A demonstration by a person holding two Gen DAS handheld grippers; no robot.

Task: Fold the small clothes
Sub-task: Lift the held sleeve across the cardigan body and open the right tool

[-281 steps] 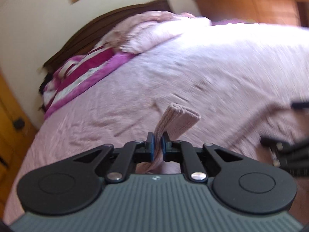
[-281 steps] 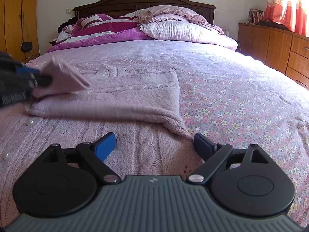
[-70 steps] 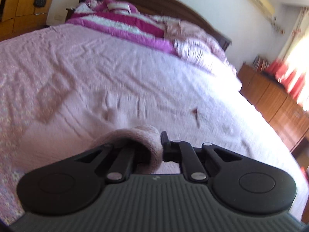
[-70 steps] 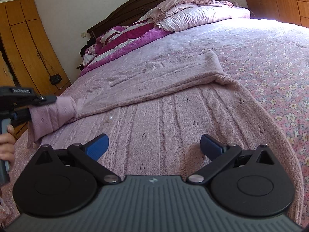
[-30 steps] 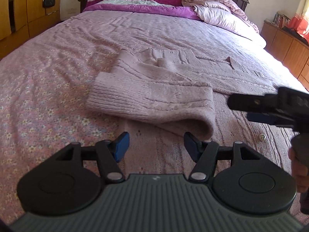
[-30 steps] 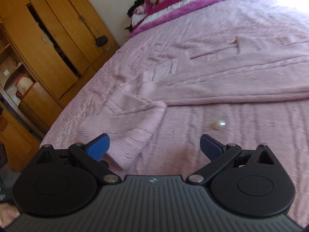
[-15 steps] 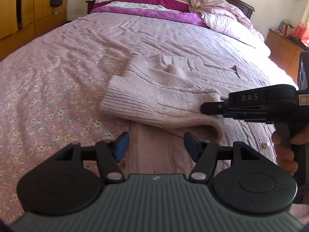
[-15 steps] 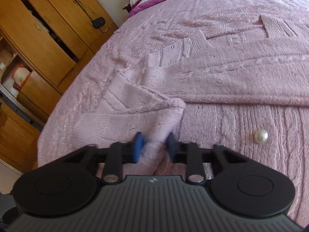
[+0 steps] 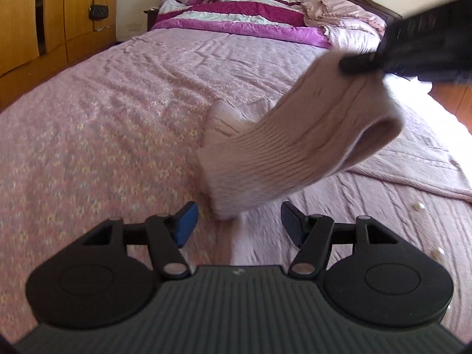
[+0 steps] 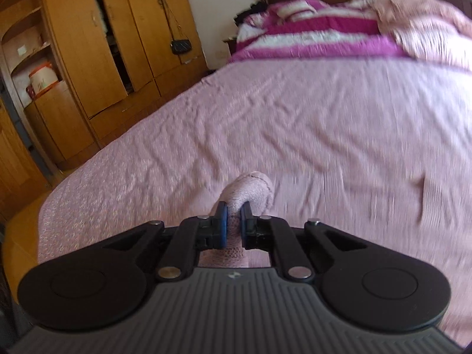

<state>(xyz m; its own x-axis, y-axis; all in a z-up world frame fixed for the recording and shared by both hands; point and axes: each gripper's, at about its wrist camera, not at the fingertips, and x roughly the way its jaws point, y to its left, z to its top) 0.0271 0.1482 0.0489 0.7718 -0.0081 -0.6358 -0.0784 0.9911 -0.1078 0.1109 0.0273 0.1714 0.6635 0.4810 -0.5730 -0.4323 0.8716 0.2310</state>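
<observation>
We lift sleeve (image 9: 309, 135): right gripper (image 10: 233, 221) clamped on it, left gripper (image 9: 236, 221) wide, empty. Next we carry sleeve across sweater (image 9: 383, 200).

A wide bed (image 9: 103, 112) under a wrinkled pink floral cover carries a pale pink knitted cardigan (image 9: 383, 194) spread at its near right, and a magenta-and-white striped quilt (image 9: 236, 14) and pink pillows (image 9: 348, 26) at its far end.
</observation>
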